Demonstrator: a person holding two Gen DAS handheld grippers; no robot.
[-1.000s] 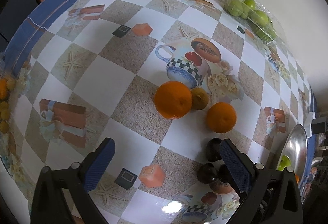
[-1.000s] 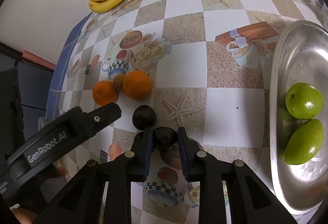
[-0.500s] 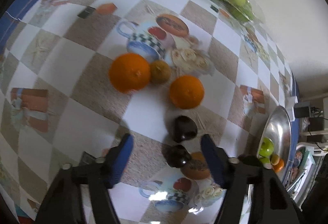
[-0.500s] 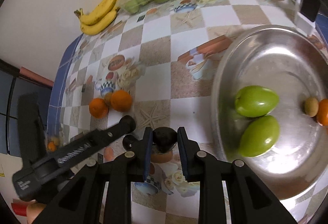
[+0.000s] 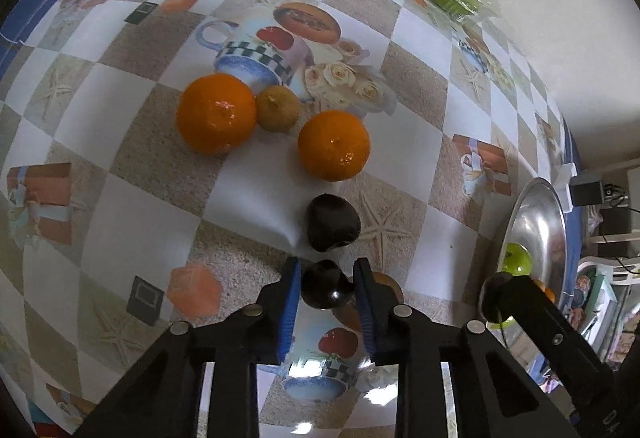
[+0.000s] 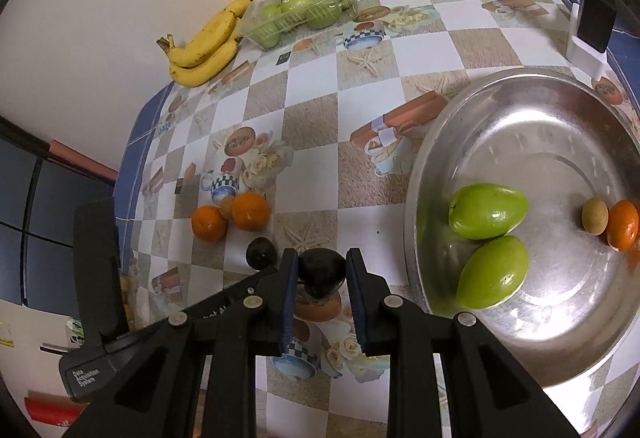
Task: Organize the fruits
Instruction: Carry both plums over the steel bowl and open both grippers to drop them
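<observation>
The right gripper (image 6: 322, 274) clasps a dark, glossy plum (image 6: 322, 270) at lower centre, left of the bowl (image 6: 532, 117). The left gripper (image 5: 326, 288) grasps another plum (image 5: 325, 284); a third plum (image 5: 333, 222) lies just above it. Two oranges (image 5: 216, 118) and one kiwi (image 5: 278, 108) sit mid-frame. The bowl holds two green mangoes (image 6: 486, 211), one kiwi, one orange.

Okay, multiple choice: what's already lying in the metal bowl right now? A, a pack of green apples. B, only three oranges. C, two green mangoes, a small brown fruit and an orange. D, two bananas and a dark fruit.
C: the right wrist view shows two green mangoes side by side in the metal bowl, with a small brown fruit and an orange at its right side.
</observation>
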